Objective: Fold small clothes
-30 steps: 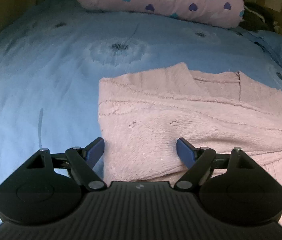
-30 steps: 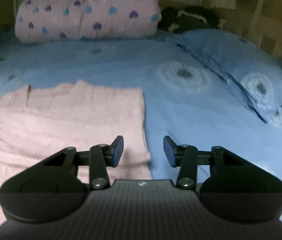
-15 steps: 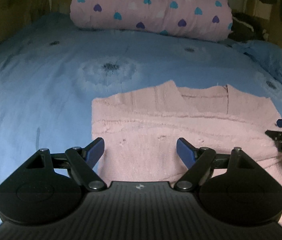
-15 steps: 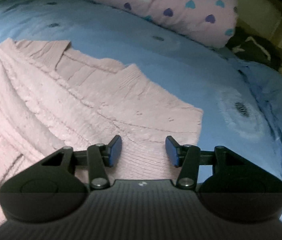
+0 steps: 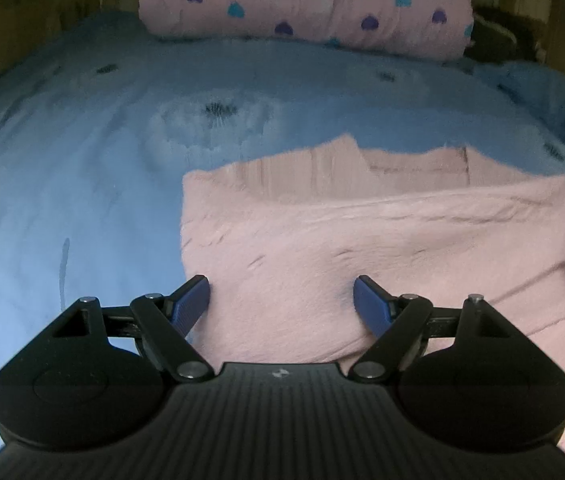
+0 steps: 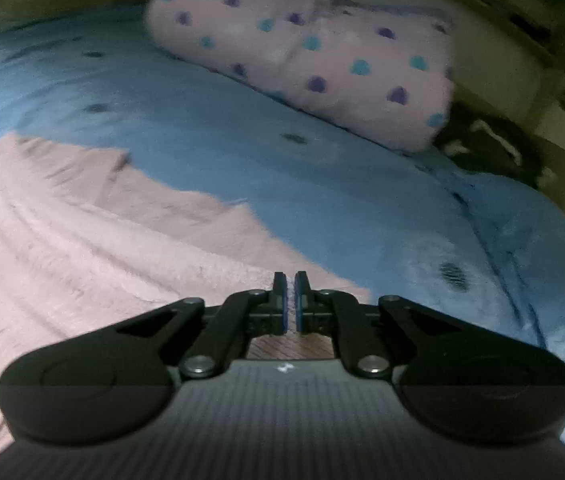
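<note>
I see the pink knitted sweater (image 5: 362, 248) lying flat on the bed, on the blue bedsheet with pale dandelion print (image 5: 82, 160). Its neckline points toward the far end of the bed, where the rolled pink blanket with blue and purple hearts (image 5: 306, 0) lies across the sheet.

My left gripper (image 5: 281, 298) is above the near left part of the sweater. Its jaws are spread wide and hold nothing. One blue fingertip (image 5: 190, 304) stands just at the left edge of the knit, the other one is over the fabric. I cannot tell if the tips touch the cloth or only hover close to it.

My right gripper (image 6: 290, 304) is at the right edge of the pink knitted sweater (image 6: 82, 260). Its jaws are pressed almost together, with a thin strip of pink knit between the blue pads (image 6: 279, 304), so they are pinching the sweater edge. The cloth near this grip seems a little raised, and from the left wrist view the right side of the garment shows a dark crease running toward the border of the picture.

Beside the blanket, at the far right corner of the bed, a dark cloth with white marks (image 6: 486, 148) is lying. The picture there is too blurred to say more about it.
</note>
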The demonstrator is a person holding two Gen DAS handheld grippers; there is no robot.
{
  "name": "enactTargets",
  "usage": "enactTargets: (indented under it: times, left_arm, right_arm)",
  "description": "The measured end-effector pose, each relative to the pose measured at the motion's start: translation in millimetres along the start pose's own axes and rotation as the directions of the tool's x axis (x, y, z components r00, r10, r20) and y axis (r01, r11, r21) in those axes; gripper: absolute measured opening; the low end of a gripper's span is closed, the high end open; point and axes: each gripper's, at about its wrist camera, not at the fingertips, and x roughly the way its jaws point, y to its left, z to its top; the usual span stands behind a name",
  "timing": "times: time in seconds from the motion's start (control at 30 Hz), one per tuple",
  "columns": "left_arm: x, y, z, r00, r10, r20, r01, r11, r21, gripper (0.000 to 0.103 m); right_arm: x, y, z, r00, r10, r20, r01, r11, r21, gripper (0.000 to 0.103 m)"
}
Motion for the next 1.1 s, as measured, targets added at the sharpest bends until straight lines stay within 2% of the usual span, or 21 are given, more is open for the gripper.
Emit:
enactTargets:
  times: [0.1,0.2,0.3,0.4,0.43,0.47,0.53,0.57,0.67,0.77,0.83,1.0,1.03,1.07,1.1]
  left_arm:
    - [6,-4,-2,1.0,0.01,-0.015,-0.009,1.0,0.023,0.084]
    - [9,-7,-2,1.0,0.022,-0.012,-0.022,0.999,0.042,0.086]
    - [8,-5,0,1.0,0.005,-0.006,-0.005,1.0,0.027,0.086]
    - [4,-4,2,1.0,-0.013,0.013,0.013,1.0,0.017,0.086]
    - [2,-5,3,1.0,-0.018,0.022,0.018,1.0,0.014,0.086]
    - [1,-5,4,0.999,-0.023,0.031,0.023,1.0,0.012,0.086]
    - [-2,-5,6,0.999,-0.025,0.047,0.025,1.0,0.007,0.086]
    - [-3,-4,6,0.998,-0.025,0.052,0.025,1.0,0.004,0.086]
    - [-3,-4,8,0.998,-0.02,0.058,0.02,1.0,-0.014,0.086]
    - [-2,-2,9,0.998,-0.015,0.053,0.017,0.999,-0.03,0.086]
    - [-2,-1,9,0.999,-0.013,0.051,0.015,0.999,-0.037,0.086]
    - [-3,0,10,0.999,-0.012,0.049,0.015,0.999,-0.049,0.086]
    - [-3,0,11,0.999,-0.014,0.049,0.016,0.998,-0.055,0.086]
    - [-3,0,11,0.999,-0.016,0.052,0.019,0.998,-0.06,0.086]
    - [-4,1,11,0.998,-0.022,0.057,0.026,0.998,-0.063,0.086]
  right_arm:
    - [26,-3,-3,0.997,-0.057,-0.046,0.056,0.998,-0.015,0.006]
    - [54,2,-17,0.992,-0.027,-0.125,0.027,1.0,0.003,0.008]
    - [61,15,-28,0.993,-0.074,-0.087,0.072,0.997,-0.031,0.009]
    - [53,22,-23,0.991,-0.103,-0.082,0.097,0.993,-0.073,0.011]
    - [47,22,-22,0.992,-0.099,-0.076,0.093,0.993,-0.075,0.022]
    - [37,21,-19,0.995,-0.084,-0.059,0.081,0.995,-0.056,0.039]
    - [18,16,-17,0.999,-0.046,-0.021,0.046,0.999,0.0,0.06]
    - [6,13,-18,1.0,-0.021,-0.001,0.021,0.999,0.027,0.061]
    - [-20,15,-26,0.995,0.096,0.034,-0.097,0.995,0.016,0.061]
    - [-30,24,-33,0.983,0.182,0.011,-0.181,0.983,-0.033,0.061]
    - [-30,31,-35,0.978,0.208,0.007,-0.207,0.976,-0.06,0.061]
    - [-11,48,-39,0.976,0.21,-0.052,-0.215,0.966,-0.141,0.059]
    - [-7,49,-40,0.975,0.214,-0.054,-0.22,0.965,-0.144,0.055]
    - [-4,49,-39,0.97,0.235,-0.053,-0.241,0.96,-0.143,0.028]
    - [-3,49,-38,0.967,0.248,-0.059,-0.254,0.956,-0.149,0.011]
